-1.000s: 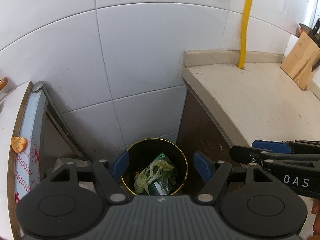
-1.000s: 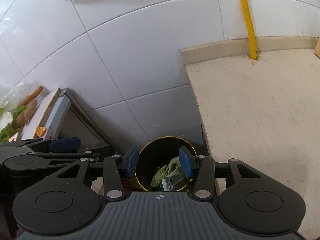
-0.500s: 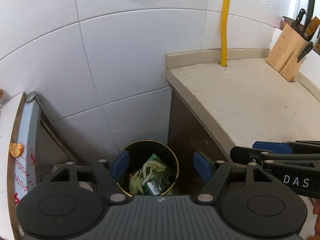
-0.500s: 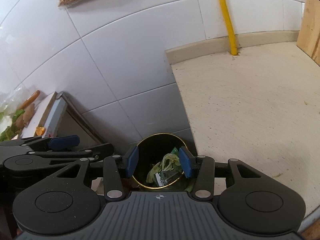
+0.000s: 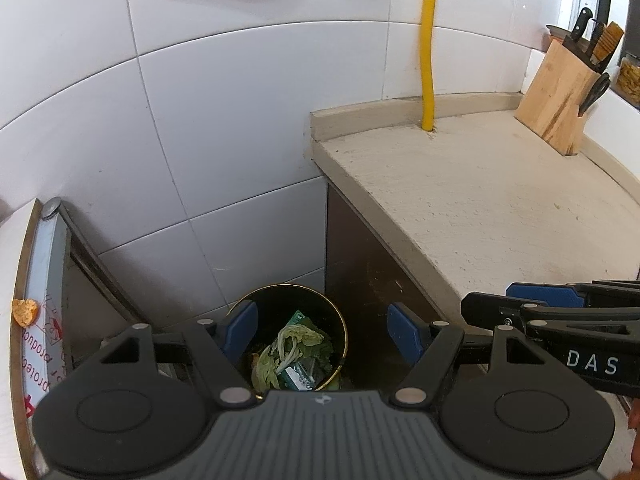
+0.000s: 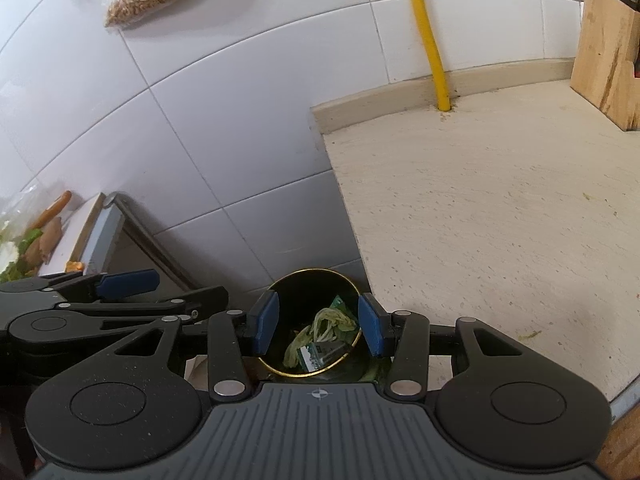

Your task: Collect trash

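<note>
Now both claws hang empty above the trash bin (image 5: 288,336), side by side.

Down on the floor the bin stands in the gap by the tiled wall (image 5: 224,128), just left of the beige surface (image 5: 492,200); inside it lie limp green leaves (image 5: 296,344) and a green packet (image 6: 324,354). Over the bin, the left claw (image 5: 320,334) has its blue pads spread wide with nothing between them, and the right claw (image 6: 318,322) is set somewhat narrower, also gripping nothing. Far right of the bin, a wooden knife block (image 5: 560,96) stands on the surface beside a yellow pipe (image 5: 427,44).
</note>
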`<state>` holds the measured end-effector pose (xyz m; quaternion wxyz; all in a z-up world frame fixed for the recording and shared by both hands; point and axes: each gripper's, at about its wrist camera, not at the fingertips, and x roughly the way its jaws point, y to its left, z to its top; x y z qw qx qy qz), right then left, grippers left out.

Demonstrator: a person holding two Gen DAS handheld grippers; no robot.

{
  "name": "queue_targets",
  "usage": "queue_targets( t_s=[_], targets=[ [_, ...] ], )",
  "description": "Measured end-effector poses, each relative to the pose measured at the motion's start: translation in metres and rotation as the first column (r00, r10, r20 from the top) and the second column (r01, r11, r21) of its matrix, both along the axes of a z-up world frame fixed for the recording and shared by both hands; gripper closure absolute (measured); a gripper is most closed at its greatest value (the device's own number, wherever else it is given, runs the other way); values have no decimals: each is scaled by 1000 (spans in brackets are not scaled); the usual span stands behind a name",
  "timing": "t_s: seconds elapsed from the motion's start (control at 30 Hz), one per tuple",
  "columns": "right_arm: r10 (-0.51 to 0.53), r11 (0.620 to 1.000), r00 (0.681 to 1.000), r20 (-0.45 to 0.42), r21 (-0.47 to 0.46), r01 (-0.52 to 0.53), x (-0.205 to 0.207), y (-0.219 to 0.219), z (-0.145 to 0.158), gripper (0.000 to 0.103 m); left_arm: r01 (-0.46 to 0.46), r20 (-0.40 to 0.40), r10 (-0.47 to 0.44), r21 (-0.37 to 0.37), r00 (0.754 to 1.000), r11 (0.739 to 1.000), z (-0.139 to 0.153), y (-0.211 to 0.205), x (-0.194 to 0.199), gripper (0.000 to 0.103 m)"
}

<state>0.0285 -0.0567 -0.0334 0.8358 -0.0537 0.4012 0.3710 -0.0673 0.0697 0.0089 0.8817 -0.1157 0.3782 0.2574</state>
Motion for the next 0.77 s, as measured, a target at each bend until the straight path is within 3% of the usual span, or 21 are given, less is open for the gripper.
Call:
queue_targets(
  t_s=[0.77],
  targets=[
    [22,1000,1000,7,9,-22,0,-10,3,50,-5,6,4,26,1000,1000,2,-7,-1,37]
  ],
)
